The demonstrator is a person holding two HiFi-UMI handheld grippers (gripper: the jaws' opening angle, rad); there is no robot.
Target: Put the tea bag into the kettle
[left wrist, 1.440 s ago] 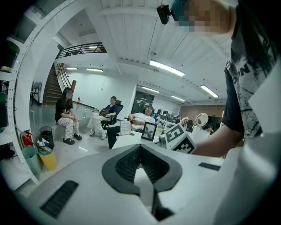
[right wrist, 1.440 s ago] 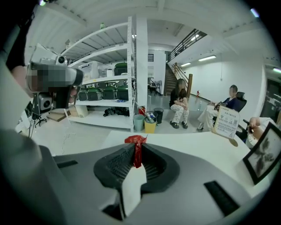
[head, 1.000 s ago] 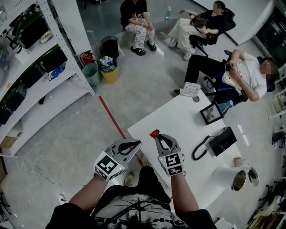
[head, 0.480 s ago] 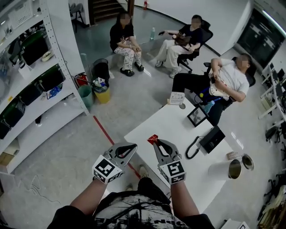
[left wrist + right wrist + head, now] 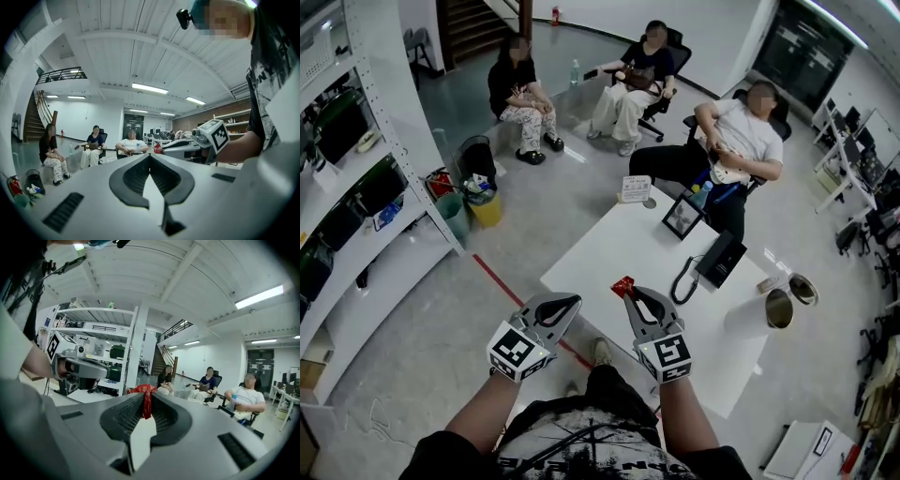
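A red tea bag [image 5: 622, 284] is pinched at the tips of my right gripper [image 5: 628, 293], which is shut on it above the near edge of the white table [image 5: 609, 248]. In the right gripper view the tea bag [image 5: 146, 394] sticks up between the jaw pads. My left gripper [image 5: 573, 302] hangs beside it at the same height, shut with nothing in it; in its own view the left gripper [image 5: 150, 155] has its jaw tips touching. The metal kettle [image 5: 779, 307] stands open far right on the table, its lid [image 5: 803, 289] next to it.
On the table lie a black telephone [image 5: 720, 258], a picture frame [image 5: 682, 216] and a sign card [image 5: 635, 188]. Three people sit on chairs beyond the table. White shelving [image 5: 356, 187] lines the left; bins [image 5: 478, 202] stand on the floor, which carries a red line [image 5: 502, 283].
Both grippers keep their pose and the tea bag stays pinched. The head view has swung, so the table, kettle and seated people sit farther left in the picture.
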